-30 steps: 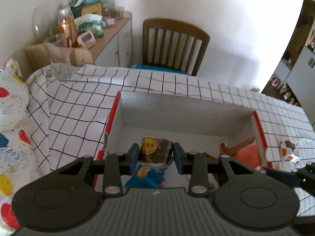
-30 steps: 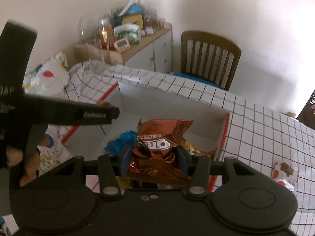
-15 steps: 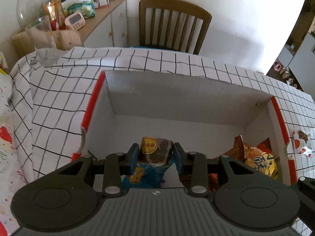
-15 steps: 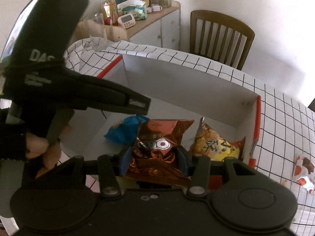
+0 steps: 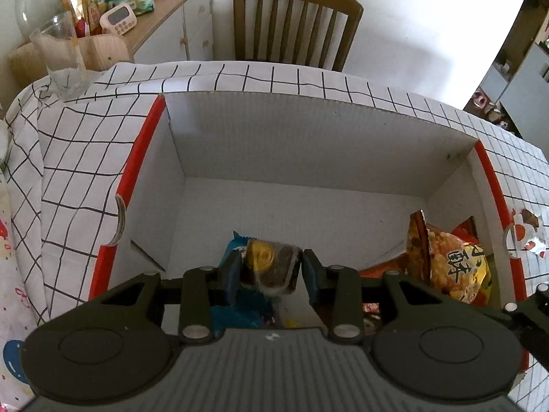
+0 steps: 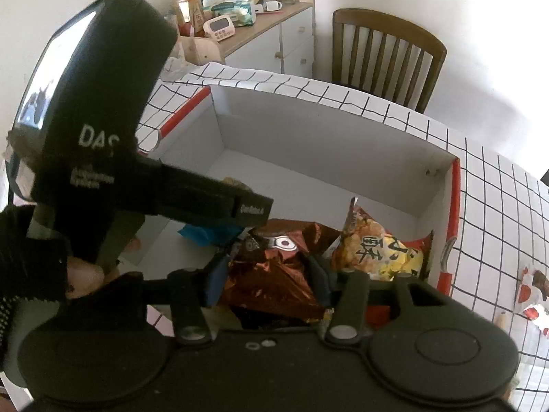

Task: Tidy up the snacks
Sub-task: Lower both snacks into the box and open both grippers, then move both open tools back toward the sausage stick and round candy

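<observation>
A white cardboard box (image 5: 291,137) with red rims stands open on the checked tablecloth. My left gripper (image 5: 271,260) reaches down into it, shut on a brown snack packet (image 5: 274,274) with a round yellow label. Under it lies a blue packet (image 5: 233,312). My right gripper (image 6: 267,269) is inside the box (image 6: 308,137) too. Its jaws are opening, and the copper Oreo bag (image 6: 274,274) sags loose between them, with a gap at the left pad. A yellow snack bag (image 6: 381,247) leans against the box's right wall, also visible in the left wrist view (image 5: 453,267).
The black housing (image 6: 96,120) of the left tool and the hand (image 6: 82,274) holding it fill the left of the right wrist view. A glass (image 5: 61,58) stands at the table's far left. A chair (image 5: 295,20) and a cluttered sideboard (image 5: 164,27) lie beyond. A small red-white packet (image 6: 532,292) lies right of the box.
Both grippers have sunk into the box. The right jaws have widened and the Oreo bag has slumped and tilted between them. The brown packet has tipped in the left grip.
</observation>
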### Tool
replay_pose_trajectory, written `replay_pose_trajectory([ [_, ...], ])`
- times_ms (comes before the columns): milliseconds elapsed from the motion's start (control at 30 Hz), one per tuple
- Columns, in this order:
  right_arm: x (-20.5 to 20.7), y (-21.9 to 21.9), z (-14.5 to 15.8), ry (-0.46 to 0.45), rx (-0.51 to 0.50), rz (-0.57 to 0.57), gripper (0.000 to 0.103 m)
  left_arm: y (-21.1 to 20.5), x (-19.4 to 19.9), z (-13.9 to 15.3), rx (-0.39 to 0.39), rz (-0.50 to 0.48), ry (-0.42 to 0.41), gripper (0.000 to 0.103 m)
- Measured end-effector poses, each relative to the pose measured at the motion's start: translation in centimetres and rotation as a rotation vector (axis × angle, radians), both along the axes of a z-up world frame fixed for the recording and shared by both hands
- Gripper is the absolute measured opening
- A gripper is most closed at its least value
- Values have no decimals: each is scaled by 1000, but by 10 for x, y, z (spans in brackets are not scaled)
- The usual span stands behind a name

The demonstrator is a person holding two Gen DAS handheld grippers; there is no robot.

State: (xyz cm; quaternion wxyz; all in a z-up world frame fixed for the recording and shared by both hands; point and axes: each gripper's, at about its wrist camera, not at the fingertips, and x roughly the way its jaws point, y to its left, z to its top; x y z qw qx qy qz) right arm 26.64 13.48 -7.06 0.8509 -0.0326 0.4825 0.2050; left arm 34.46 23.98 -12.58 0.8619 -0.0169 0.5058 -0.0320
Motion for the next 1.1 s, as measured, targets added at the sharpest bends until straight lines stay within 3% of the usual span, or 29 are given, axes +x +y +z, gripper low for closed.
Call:
replay_pose_trajectory([
  [100,-1,-2,3,-6,0,-6,60,0,-2,4,-3,-2,-9,58],
  [333,-5,-8,13,-21,23,-12,67,-2,-14,20,-11,-3,-43,66],
  [433,-10,-11,19,-32,33,-14,68,-1,-20,27,-15,0,-57,67],
  [533,-15,-15,26,-47,41,-19,76,-1,-28,35,-18,3,-73,67],
  [1100,-52,-42,62,-121,73,-48,84,-17,-83,88,-26,-47,-187,67],
])
